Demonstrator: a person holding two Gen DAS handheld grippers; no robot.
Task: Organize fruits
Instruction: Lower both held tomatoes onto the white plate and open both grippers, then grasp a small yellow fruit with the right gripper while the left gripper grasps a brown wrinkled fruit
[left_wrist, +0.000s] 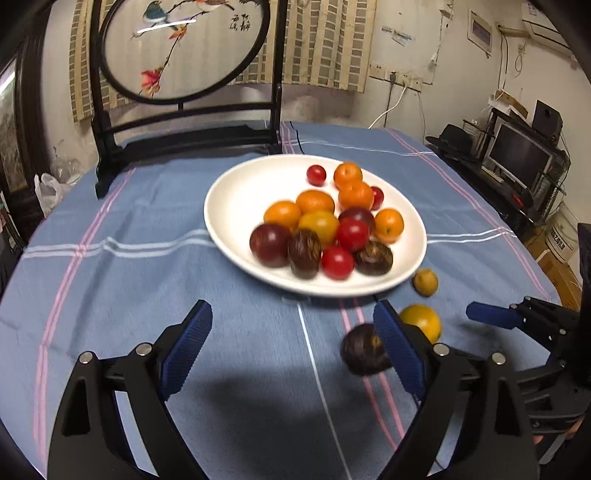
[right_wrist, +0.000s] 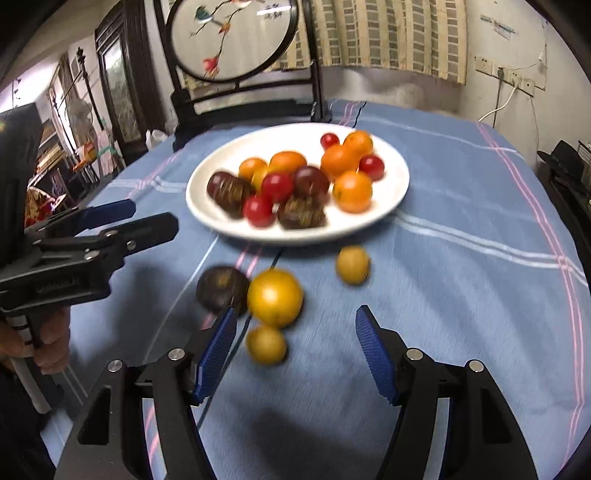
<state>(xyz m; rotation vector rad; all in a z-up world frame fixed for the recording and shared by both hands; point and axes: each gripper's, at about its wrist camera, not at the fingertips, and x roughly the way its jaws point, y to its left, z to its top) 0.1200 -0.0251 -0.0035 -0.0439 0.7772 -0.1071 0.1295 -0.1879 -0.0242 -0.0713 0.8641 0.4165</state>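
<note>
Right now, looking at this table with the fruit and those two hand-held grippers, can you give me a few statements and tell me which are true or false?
1. The white plate holds many fruits. True.
2. Every fruit is on the plate. False: a large yellow fruit, a dark fruit and two small yellow ones lie on the blue tablecloth.
3. The right hand-held gripper is open and empty. True.
4. The left hand-held gripper clamps a tomato. False: it is open and holds nothing.
5. The cloth is plain red. False: it is blue with stripes.
</note>
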